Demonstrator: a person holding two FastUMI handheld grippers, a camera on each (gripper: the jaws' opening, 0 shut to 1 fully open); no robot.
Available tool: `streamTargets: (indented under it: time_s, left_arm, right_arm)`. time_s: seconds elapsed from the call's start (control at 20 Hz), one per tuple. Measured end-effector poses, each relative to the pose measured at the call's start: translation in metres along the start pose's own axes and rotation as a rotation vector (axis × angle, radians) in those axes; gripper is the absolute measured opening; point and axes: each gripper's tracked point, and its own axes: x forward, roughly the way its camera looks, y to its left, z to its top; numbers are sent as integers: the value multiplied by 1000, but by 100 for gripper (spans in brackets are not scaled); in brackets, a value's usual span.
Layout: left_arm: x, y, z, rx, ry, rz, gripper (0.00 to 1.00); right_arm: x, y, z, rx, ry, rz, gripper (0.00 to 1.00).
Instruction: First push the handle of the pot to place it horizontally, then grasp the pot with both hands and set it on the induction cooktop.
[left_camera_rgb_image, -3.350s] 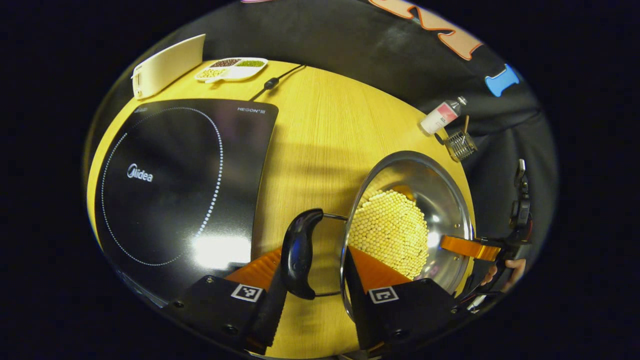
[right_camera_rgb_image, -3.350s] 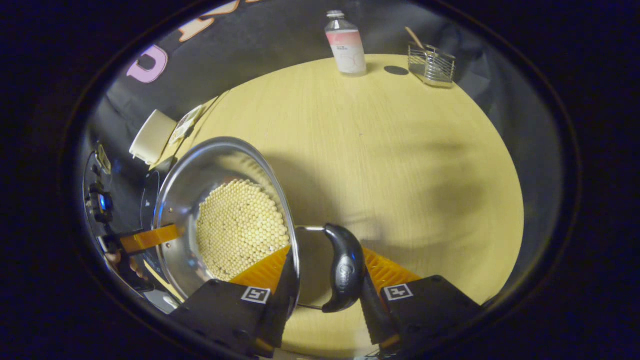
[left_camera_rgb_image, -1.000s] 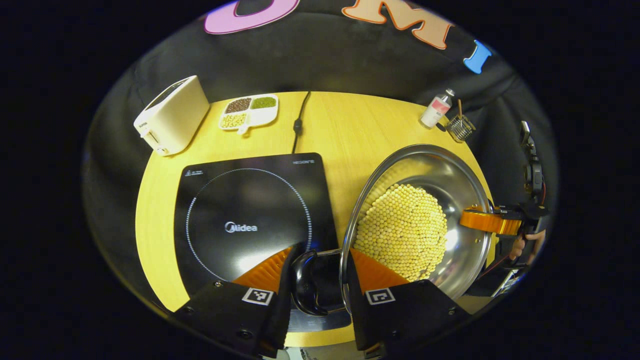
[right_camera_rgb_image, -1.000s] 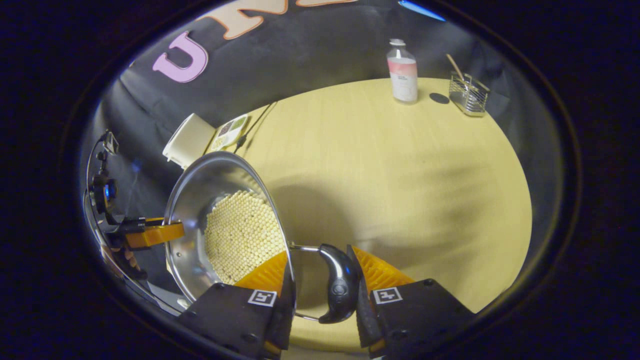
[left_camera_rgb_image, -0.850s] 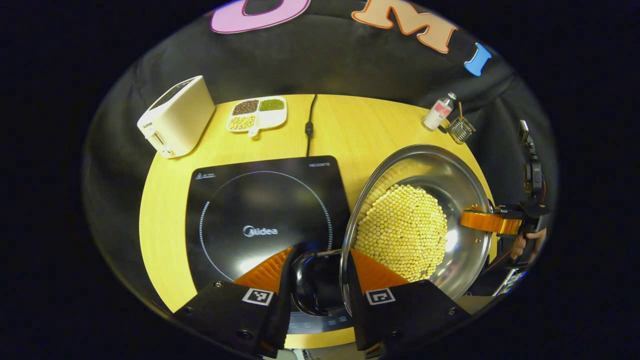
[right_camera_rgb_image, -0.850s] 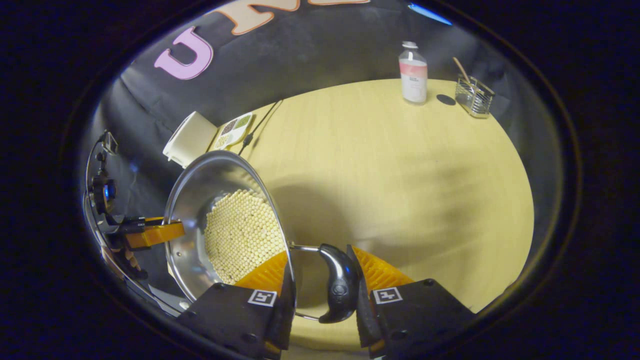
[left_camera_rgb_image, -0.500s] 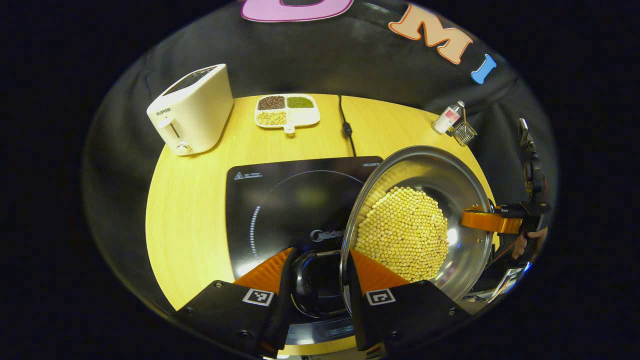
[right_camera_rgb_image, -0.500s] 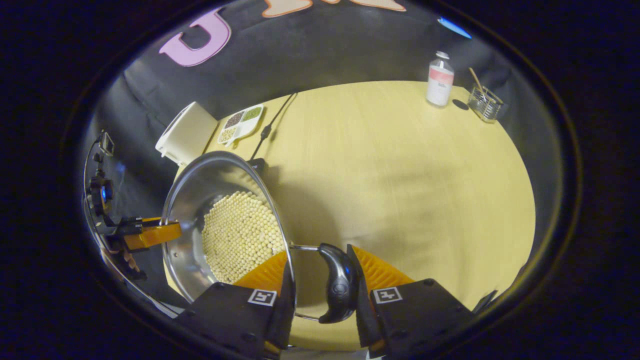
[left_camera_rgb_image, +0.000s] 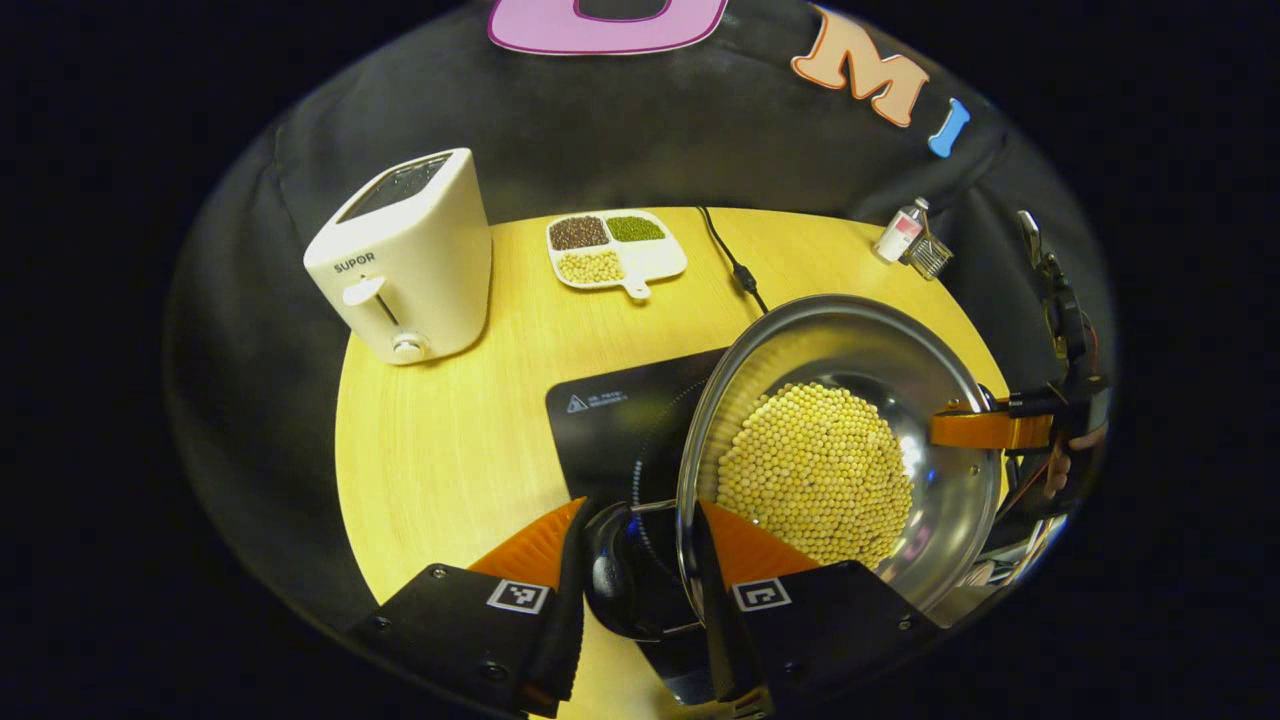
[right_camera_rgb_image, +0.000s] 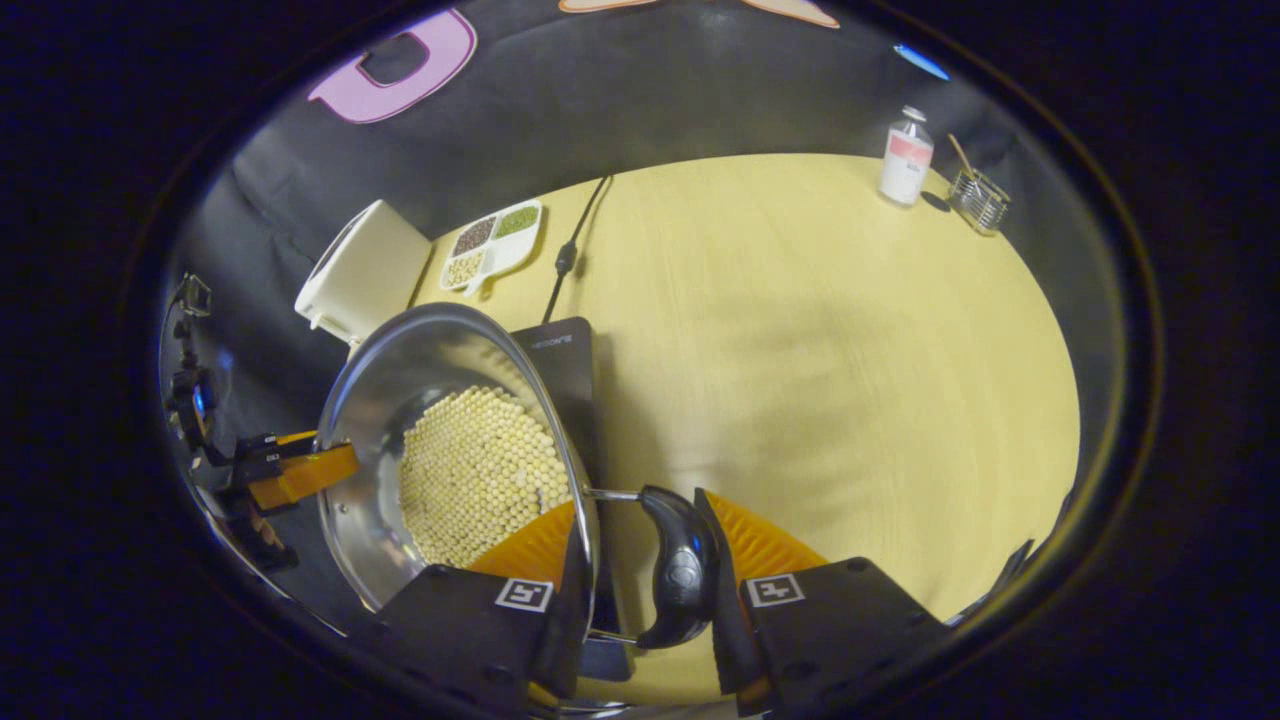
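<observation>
The steel pot (left_camera_rgb_image: 880, 370), its bottom covered with pale yellow beans (left_camera_rgb_image: 815, 485), hangs over the right part of the black induction cooktop (left_camera_rgb_image: 610, 415), held by its two black side handles. In the left gripper view, the left gripper (left_camera_rgb_image: 632, 525) is closed on the near handle (left_camera_rgb_image: 612, 580), one orange finger outside the handle and the other inside the pot's rim. In the right gripper view, the right gripper (right_camera_rgb_image: 640, 525) clamps the opposite handle (right_camera_rgb_image: 678, 570) the same way.

The cooktop's left edge leaves a wide strip of bare wooden surface (left_camera_rgb_image: 440, 440) before the surface's rim. Behind it stand a cream toaster (left_camera_rgb_image: 405, 260) and a divided dish of grains (left_camera_rgb_image: 615, 250), well apart from the pot; a power cord (left_camera_rgb_image: 735, 265) runs back from the cooktop. To the right of the pot, the surface lies open as far as a bottle (right_camera_rgb_image: 905, 155) and a wire holder (right_camera_rgb_image: 978, 200) at the far edge.
</observation>
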Motion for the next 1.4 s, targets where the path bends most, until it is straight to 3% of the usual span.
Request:
streamTargets:
  time_s: [0.05, 0.1, 0.2, 0.25, 0.3, 0.35, 0.5, 0.65, 0.8, 0.85, 0.95, 1.15, 1.25, 1.4]
  left_arm:
    - [-2, 6, 0, 8, -7, 8, 53]
    - [-3, 10, 0, 12, -16, 15, 52]
    - [-6, 17, -2, 11, -30, 24, 53]
    - [-6, 19, -4, 4, -35, 25, 53]
    - [-6, 19, -5, -4, -43, 29, 56]
    - [-7, 21, -8, -23, -45, 40, 58]
    - [-13, 23, -13, -76, -57, 94, 70]
    - [-25, 23, -16, -86, -101, 135, 77]
    - [-45, 25, -7, -72, -187, 196, 82]
    - [-53, 23, -5, -70, -217, 214, 83]
    - [-72, 12, 2, -84, -280, 233, 83]
    - [-109, -19, 2, -119, -350, 300, 83]
    - [-129, -45, -1, -143, -381, 345, 82]
    - [-161, -103, 3, -144, -467, 385, 82]
  right_arm:
    - [3, 6, -1, 7, 2, 3, 55]
    - [5, 10, -2, 12, 5, 7, 48]
    - [7, 17, -1, 12, -2, 12, 48]
    - [7, 18, -1, 11, -6, 14, 55]
    - [7, 19, -3, 10, -7, 7, 48]
    - [6, 18, -6, 7, -9, -3, 50]
    - [3, 13, -8, -23, -34, -40, 61]
    - [-13, 6, -2, -29, -84, -28, 64]
    - [-31, 1, 2, 1, -125, 12, 86]
    - [-38, 1, 3, 12, -143, 33, 86]
    - [-55, -3, 11, 7, -199, 66, 81]
    - [-91, -16, 16, -35, -273, 148, 98]
    - [-113, -31, 13, -68, -307, 184, 94]
    - [-153, -60, 10, -106, -407, 236, 97]
